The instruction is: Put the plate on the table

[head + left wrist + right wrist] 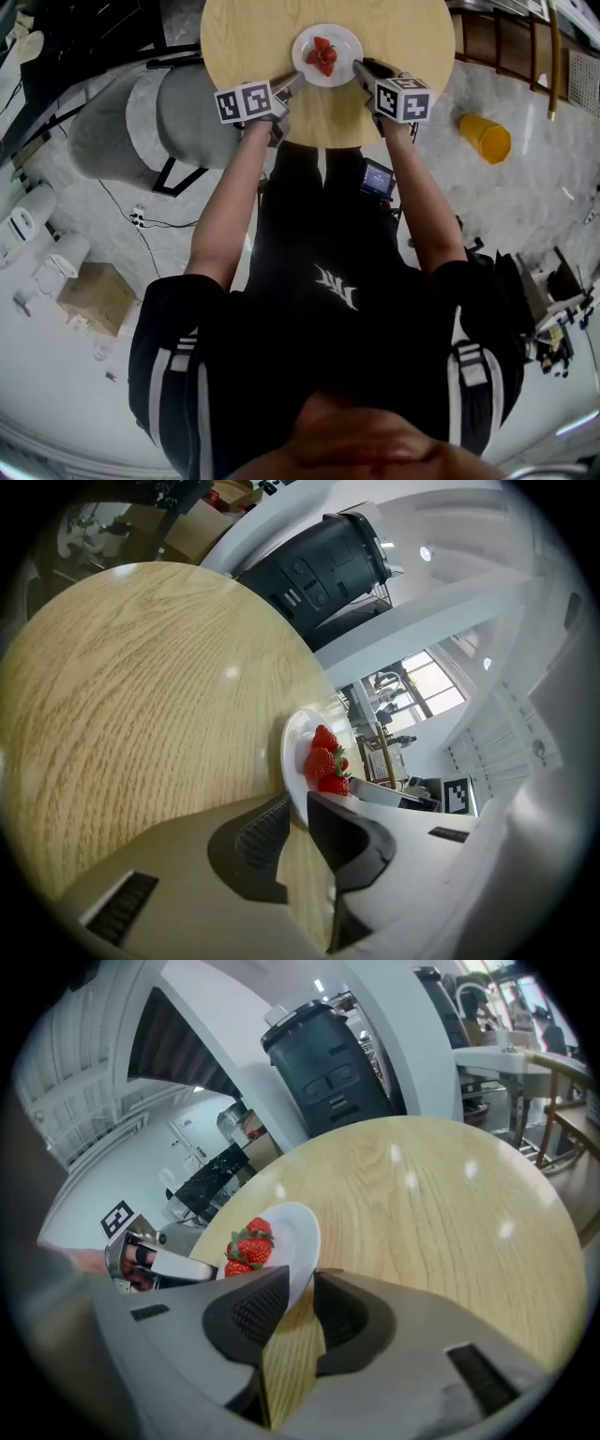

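Observation:
A white plate with strawberries rests flat on the round wooden table. My left gripper meets the plate's near-left rim. In the left gripper view its jaws stand close on the thin rim of the plate. At the near-right rim is my right gripper. The right gripper view has the plate edge lying between its jaws, with a gap beside the pads. The strawberries sit towards the plate's middle.
An orange container lies on the floor at the right. A grey padded seat stands left of the table and a cardboard box lies further left. A tall black bin stands beyond the table.

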The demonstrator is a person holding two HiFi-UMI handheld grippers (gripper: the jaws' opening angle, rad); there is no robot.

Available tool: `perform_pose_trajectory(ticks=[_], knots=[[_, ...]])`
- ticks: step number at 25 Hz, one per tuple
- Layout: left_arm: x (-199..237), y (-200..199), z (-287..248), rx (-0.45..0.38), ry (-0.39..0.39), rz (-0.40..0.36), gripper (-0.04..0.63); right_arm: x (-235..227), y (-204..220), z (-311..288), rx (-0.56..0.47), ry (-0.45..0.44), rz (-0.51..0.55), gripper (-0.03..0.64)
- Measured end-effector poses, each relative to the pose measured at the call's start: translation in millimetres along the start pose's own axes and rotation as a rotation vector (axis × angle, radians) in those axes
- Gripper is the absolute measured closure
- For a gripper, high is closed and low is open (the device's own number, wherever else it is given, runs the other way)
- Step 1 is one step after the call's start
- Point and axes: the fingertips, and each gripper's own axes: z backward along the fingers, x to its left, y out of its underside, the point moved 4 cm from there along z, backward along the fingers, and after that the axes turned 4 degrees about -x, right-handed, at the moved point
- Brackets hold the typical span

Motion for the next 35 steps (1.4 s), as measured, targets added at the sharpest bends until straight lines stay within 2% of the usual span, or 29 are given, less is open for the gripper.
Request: perform_pose_trajectory(ticks=[8,15,21,25,28,29,32,35], knots=[[-3.6,-0.5,2.7,-0.004,-0.011,-0.025,0.525,1.5,-2.1,3.9,-0.016,0.002,0.041,0.517],[-9.1,2.8,5.1,-0.009,0.005,-0.027,0.525,8.3,-6.7,8.8,-0.028,0.003,0.103,0.517],[-17.3,0.6,11.6,-0.033,0.031,-0.040,0.525,14.1,-14.0,17.0,-0.048,-0.021,0.112,0.517],[-28.8,-4.6,21.0,-0.059,0.064,-0.075,0.525,19.1,-19.8,31.5,-0.052,-0.059,0.099,0.519],[-40.2,-14.6,32.0,-0.092,0.089,-0.105,0.545,28.5,-30.4,45.4,-0.077,-0.102,0.124,0.593],[-44.2,-18.4,36.6,-0.105,0.090,-0.125,0.557,33.6,-34.1,50.3,-0.088,-0.127,0.132,0.614],[-57.5,-29.2,51.6,-0.135,0.079,-0.210,0.557,53.0,-44.8,64.6,-0.117,-0.220,0.140,0.614],[-74.6,-38.9,67.6,-0.166,0.095,-0.259,0.586,72.0,-56.3,79.7,-0.139,-0.305,0.152,0.615]])
